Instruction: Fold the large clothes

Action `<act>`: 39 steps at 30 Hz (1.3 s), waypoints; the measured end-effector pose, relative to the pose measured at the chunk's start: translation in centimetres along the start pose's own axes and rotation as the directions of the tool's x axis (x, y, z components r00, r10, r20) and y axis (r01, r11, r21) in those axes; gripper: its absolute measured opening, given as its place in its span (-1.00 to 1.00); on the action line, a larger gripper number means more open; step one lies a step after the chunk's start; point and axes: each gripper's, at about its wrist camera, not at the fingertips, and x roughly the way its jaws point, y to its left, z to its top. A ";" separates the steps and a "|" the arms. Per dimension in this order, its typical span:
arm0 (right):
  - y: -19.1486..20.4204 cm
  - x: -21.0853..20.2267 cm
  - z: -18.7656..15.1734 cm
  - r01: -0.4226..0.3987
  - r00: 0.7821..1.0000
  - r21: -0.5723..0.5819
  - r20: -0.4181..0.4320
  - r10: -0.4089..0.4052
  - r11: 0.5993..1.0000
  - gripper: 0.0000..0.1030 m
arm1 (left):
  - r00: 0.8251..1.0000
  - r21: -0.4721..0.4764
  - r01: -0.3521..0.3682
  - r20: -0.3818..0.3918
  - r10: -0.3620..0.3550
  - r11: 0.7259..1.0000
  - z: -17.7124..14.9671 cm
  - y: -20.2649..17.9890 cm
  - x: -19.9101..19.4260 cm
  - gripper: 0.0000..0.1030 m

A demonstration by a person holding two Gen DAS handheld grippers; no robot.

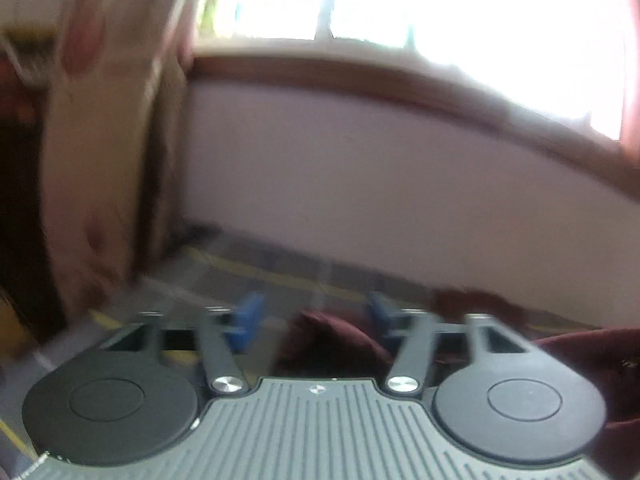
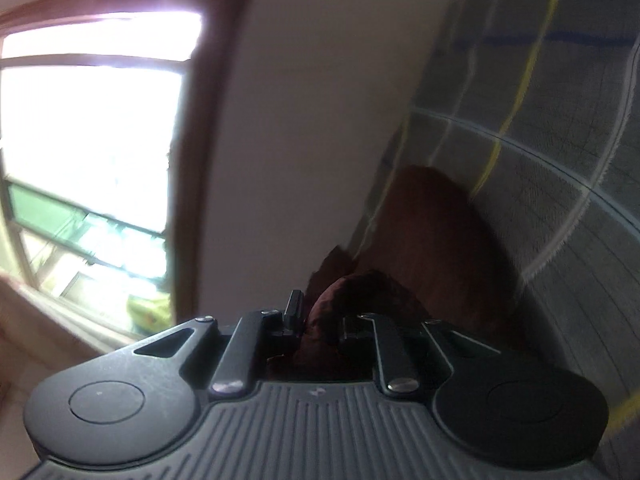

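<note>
Room: daylight is pouring through a window [image 1: 440,20] with a brown wooden frame, washing out everything beyond the glass; a pale wall [image 1: 360,184] is running beneath the sill.
Curtain: a cream curtain [image 1: 100,140] with faded reddish marks is hanging at the left of the window, blurred.
Surface: a grey checked cover [image 2: 540,160] crossed by yellow, white and blue lines is lying under the work; in the right wrist view it is appearing tilted, rising up the right side of the picture.
Garment: a dark maroon garment [image 2: 432,240] is lying on the checked cover close to the wall, bunched into folds; in the left wrist view it is showing as a maroon heap [image 1: 332,340] just past the fingers and spreading off to the right.
Left gripper: the left gripper [image 1: 316,312] is standing with its blue-tipped jaws wide apart; the maroon cloth is showing in the gap, but neither pad is pressing on it.
Right gripper: the right gripper [image 2: 320,320] is pinching a thick wad of the maroon garment between its black jaws, which are sitting only a little apart around the cloth.
Sharpness: both views are smeared, so the finer detail of the cloth is not showing.
</note>
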 end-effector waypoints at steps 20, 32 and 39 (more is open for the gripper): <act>15.6 9.6 -11.2 0.203 0.944 -0.910 0.085 -0.318 0.361 -0.77 | 0.971 0.446 0.212 0.003 -0.239 0.869 -3.3 -14.5 1.1 -0.24; 11.3 24.1 -11.7 0.181 0.891 -0.971 0.095 -0.443 0.156 -0.77 | 0.991 0.601 0.126 -0.044 -0.126 0.789 -5.1 -21.3 14.6 -0.16; 7.4 25.6 -8.5 0.215 0.895 -0.906 0.032 -0.445 0.365 -0.79 | 0.974 0.311 0.200 -0.170 -0.153 0.929 -6.8 -16.7 19.9 -0.15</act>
